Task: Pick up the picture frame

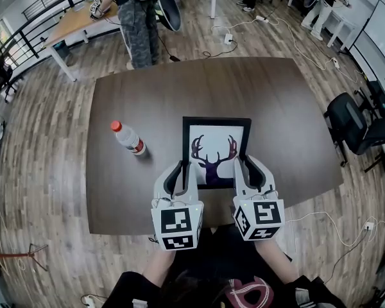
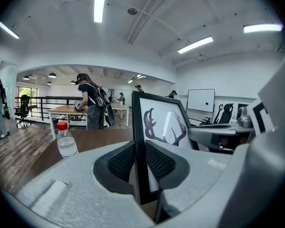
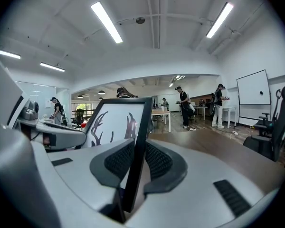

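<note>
While held abreast — nearly level — left gripper [image 1: 183,169] and right gripper [image 1: 247,165] pinch the picture frame [image 1: 216,147].

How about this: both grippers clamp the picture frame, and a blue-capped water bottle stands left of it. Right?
Wrong cap colour: the head view shows a red cap on the water bottle. The left gripper and right gripper do clamp the picture frame, bottle left of it.
</note>
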Motion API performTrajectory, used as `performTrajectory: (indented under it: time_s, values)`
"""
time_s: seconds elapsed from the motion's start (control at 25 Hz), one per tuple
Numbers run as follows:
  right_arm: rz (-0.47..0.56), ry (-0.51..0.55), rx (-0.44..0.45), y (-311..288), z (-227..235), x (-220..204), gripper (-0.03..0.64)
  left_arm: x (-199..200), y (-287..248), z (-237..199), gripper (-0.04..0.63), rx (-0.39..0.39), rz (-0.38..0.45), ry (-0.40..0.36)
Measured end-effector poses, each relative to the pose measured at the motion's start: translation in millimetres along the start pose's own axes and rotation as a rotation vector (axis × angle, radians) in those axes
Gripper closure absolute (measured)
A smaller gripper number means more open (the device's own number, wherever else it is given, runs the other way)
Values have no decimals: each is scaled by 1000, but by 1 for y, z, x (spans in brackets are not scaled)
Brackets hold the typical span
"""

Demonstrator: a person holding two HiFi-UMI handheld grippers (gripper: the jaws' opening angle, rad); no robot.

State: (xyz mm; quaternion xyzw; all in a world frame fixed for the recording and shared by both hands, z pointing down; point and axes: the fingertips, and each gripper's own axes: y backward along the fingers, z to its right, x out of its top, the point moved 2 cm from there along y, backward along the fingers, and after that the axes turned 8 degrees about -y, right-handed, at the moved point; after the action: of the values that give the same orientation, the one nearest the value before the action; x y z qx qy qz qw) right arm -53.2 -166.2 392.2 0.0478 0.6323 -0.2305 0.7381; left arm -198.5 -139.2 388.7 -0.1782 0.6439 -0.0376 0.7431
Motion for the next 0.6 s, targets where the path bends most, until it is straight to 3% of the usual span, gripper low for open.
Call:
performTrajectory:
  time_s: [0.6]
  values:
    - [17,17,2,2,-2,4,540,2,2,-1,518,-6,11,-1]
